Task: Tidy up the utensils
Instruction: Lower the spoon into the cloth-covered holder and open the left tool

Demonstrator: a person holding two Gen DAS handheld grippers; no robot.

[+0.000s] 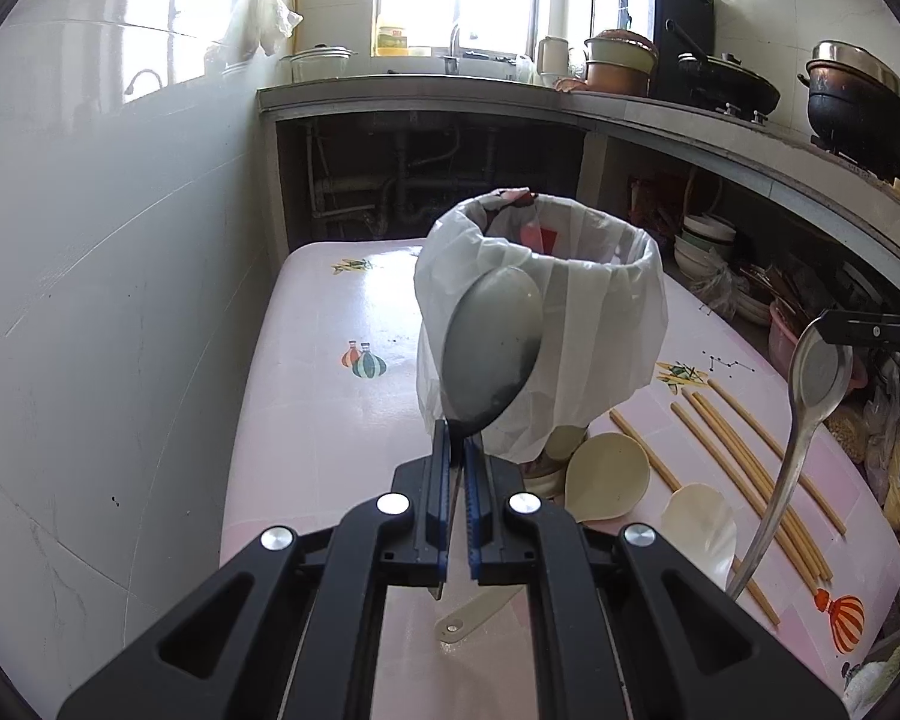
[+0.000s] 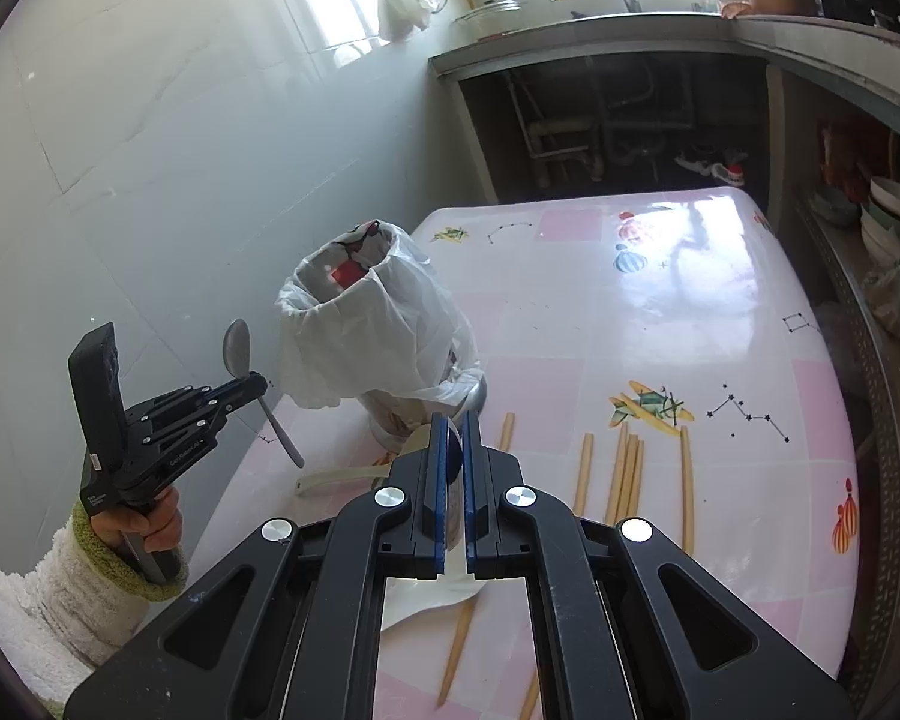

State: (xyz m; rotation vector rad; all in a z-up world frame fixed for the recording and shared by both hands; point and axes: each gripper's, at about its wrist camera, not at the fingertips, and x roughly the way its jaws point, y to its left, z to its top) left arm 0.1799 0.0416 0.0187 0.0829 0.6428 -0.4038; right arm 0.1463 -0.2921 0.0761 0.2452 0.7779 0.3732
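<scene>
The left gripper (image 1: pixel 457 450) is clamping a steel spoon (image 1: pixel 491 348) at the neck, bowl up, beside the bag-lined cup (image 1: pixel 540 324). It is looking stiff, slick and light, so a narrow-neck grip suits it. The right gripper (image 2: pixel 455 450) is pinching another spoon (image 1: pixel 810 396) over the chopsticks (image 1: pixel 744 456) and plastic scoops (image 1: pixel 606 477) on the glossy table (image 1: pixel 330 420).

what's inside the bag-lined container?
Inside the container, only the white bag liner and a red-and-white patch show through the opening. No utensils are visible; the bottom is hidden by the rim and bag.
</scene>
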